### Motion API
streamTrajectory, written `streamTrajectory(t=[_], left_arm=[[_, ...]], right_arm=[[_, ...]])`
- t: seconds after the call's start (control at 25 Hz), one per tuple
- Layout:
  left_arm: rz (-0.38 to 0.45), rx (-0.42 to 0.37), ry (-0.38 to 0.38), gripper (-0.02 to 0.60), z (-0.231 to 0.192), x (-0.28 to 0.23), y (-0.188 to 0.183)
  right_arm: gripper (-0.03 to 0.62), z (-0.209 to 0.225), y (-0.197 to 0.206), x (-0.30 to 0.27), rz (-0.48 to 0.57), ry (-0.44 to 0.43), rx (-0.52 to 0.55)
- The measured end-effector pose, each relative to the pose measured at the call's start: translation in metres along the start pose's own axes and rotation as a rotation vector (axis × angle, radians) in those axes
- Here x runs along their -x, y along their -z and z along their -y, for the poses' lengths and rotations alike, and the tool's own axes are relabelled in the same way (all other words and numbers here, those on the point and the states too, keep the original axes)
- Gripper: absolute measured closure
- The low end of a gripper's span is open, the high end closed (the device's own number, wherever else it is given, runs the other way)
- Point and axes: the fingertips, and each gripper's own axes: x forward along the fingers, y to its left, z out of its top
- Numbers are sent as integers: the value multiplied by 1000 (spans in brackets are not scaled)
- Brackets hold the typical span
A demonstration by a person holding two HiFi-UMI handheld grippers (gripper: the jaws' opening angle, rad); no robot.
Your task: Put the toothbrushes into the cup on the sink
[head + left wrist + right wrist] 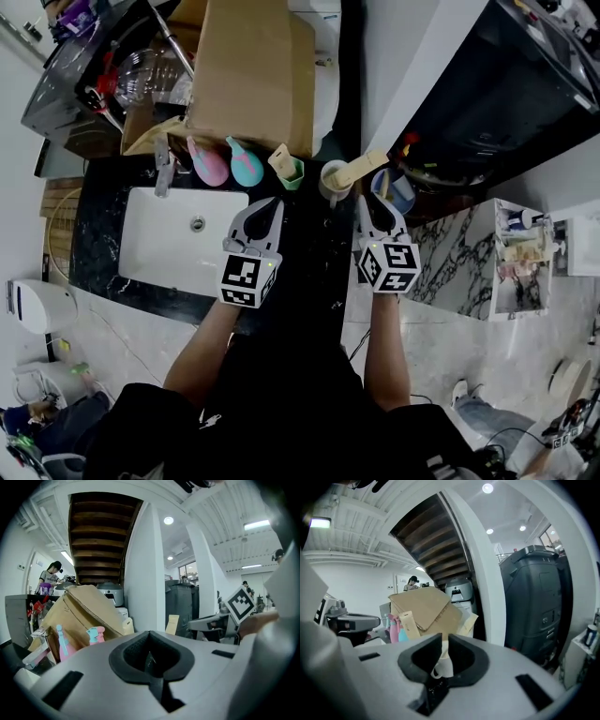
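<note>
R gripper [377, 208]: jaws a slit apart, nothing clamped. White cup [334, 181] sits just ahead-left of it on the counter beside the sink [141, 234]. Boxed toothbrush [363, 166] rests in that cup, long axis leaning right toward R, the nearer hand. L gripper [267, 206]: jaws together, empty. Count: 2 toothbrushes, second toothbrush box [280, 157] in green cup [292, 175]; 3 cups incl. blue cup [399, 195].

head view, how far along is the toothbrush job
Looks done: one beige pack stands in the green cup, and a second beige pack leans in the cream cup; they seem to be the toothbrushes. In hand: nothing. The left gripper is shut and empty, and the right gripper is slightly open and empty. Left: no loose toothbrush shows on the black counter, so probably little.
</note>
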Motion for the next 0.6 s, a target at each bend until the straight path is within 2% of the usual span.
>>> streamTrajectory(t=[0.04, 0.12, 0.32, 0.48, 0.6], left_arm=[[5, 1, 1, 580, 3, 4, -2], [16, 5, -1, 580, 9, 12, -6], [37, 7, -3, 580, 27, 34, -12], [58, 29, -38, 580, 38, 55, -16], [74, 14, -63, 580, 47, 72, -23]], right_arm=[[570, -2, -3, 5, 10, -3, 5], [592, -5, -9, 16, 29, -13, 6], [592, -13, -23, 47, 70, -36, 11], [592, -22, -34, 74, 97, -59, 34], [592, -28, -40, 94, 115, -78, 44]])
